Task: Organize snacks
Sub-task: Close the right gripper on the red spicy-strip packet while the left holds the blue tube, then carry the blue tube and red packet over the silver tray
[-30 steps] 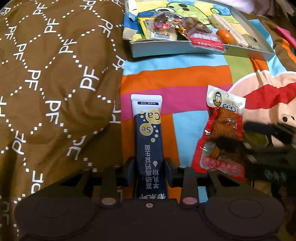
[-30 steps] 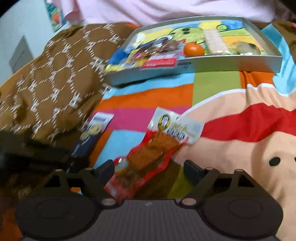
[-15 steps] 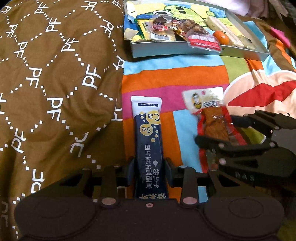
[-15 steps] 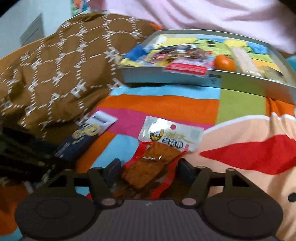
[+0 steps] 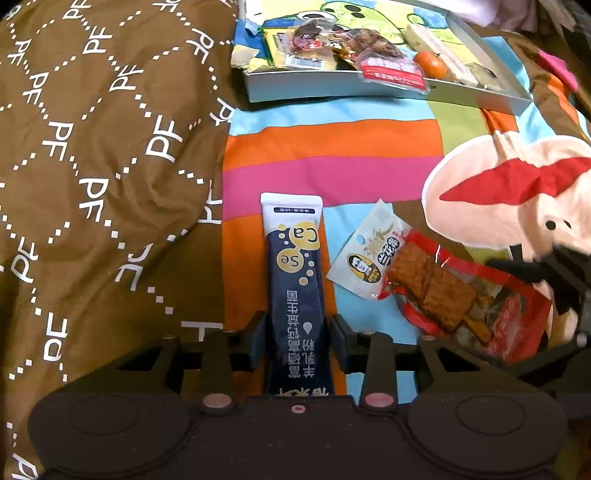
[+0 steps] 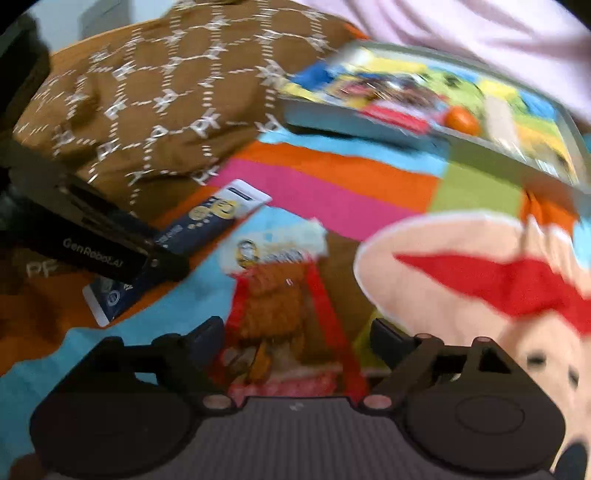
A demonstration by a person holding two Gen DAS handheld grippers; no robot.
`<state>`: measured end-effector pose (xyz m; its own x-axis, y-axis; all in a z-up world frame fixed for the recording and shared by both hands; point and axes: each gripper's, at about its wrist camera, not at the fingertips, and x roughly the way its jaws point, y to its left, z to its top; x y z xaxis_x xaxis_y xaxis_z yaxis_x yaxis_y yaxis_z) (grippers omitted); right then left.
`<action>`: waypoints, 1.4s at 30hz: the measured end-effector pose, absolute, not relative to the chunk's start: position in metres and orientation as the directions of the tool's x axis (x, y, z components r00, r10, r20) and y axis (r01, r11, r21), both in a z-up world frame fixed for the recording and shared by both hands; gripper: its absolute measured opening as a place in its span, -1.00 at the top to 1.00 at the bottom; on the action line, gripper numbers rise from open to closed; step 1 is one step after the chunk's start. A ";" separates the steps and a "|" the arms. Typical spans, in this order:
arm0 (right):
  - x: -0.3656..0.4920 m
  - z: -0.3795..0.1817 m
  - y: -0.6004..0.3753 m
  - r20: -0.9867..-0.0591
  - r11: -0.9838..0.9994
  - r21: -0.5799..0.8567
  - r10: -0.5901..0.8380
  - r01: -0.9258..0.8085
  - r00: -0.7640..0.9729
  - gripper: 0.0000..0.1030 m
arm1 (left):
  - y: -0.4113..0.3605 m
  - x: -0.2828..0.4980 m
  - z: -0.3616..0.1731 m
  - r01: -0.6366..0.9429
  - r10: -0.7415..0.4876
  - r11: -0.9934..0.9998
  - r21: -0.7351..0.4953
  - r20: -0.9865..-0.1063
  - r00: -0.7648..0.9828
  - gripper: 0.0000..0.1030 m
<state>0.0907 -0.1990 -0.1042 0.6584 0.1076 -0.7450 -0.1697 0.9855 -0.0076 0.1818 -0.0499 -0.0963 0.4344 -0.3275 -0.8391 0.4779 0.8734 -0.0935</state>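
Observation:
A dark blue stick pack (image 5: 295, 266) with a white top lies on the striped blanket, its lower part between the fingers of my left gripper (image 5: 297, 328). The pads still sit on its sides while the jaws are opening. To its right lies a red packet of brown tofu snack (image 5: 424, 288), tilted, white top toward the upper left. In the blurred right wrist view the packet (image 6: 273, 295) lies between the wide-apart fingers of my right gripper (image 6: 295, 332), whose jaws are opening; the pads do not press it. The stick pack (image 6: 210, 218) and left gripper (image 6: 162, 258) show at left.
A grey tray (image 5: 314, 86) at the back holds several snack packets, a mandarin (image 5: 428, 63) and a pale bar. A brown quilt (image 5: 92, 166) with a white pattern is heaped on the left. A person's pink clothing (image 6: 461, 33) lies behind the tray (image 6: 351, 125).
The right gripper closed on the red packet, turned it so its white top points more to the left, then spread its fingers. The left gripper stayed on the stick pack, its fingers slightly wider.

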 end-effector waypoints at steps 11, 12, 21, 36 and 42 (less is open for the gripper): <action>0.100 -0.115 -0.193 -0.741 0.950 -0.056 0.167 -0.308 0.650 -0.99 | -0.053 0.179 -0.100 0.508 -0.325 0.860 -0.058 -0.828 0.456 0.09; 0.104 -0.115 -0.197 -0.742 0.937 -0.050 0.197 -0.345 0.641 -0.99 | -0.054 0.177 -0.100 0.513 -0.323 0.857 -0.050 -0.827 0.460 0.09; 0.100 -0.110 -0.197 -0.740 0.939 -0.015 0.220 -0.343 0.636 -0.46 | -0.052 0.175 -0.103 0.514 -0.330 0.857 -0.044 -0.812 0.481 0.25; 0.088 -0.109 -0.174 -0.708 0.929 -0.144 0.145 -0.342 0.691 -0.05 | -0.064 0.171 -0.099 0.435 -0.246 0.900 0.008 -0.815 0.525 0.49; 0.079 -0.111 -0.164 -0.681 0.893 -0.262 0.097 -0.365 0.726 -0.04 | -0.064 0.172 -0.098 0.383 -0.200 0.923 0.033 -0.811 0.550 0.49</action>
<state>0.0791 -0.1635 -0.1111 0.7257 0.0973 -0.6811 -0.3653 0.8934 -0.2616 0.1715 -0.0641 -0.0976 0.5496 -0.1996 -0.8112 0.3834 0.9230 0.0326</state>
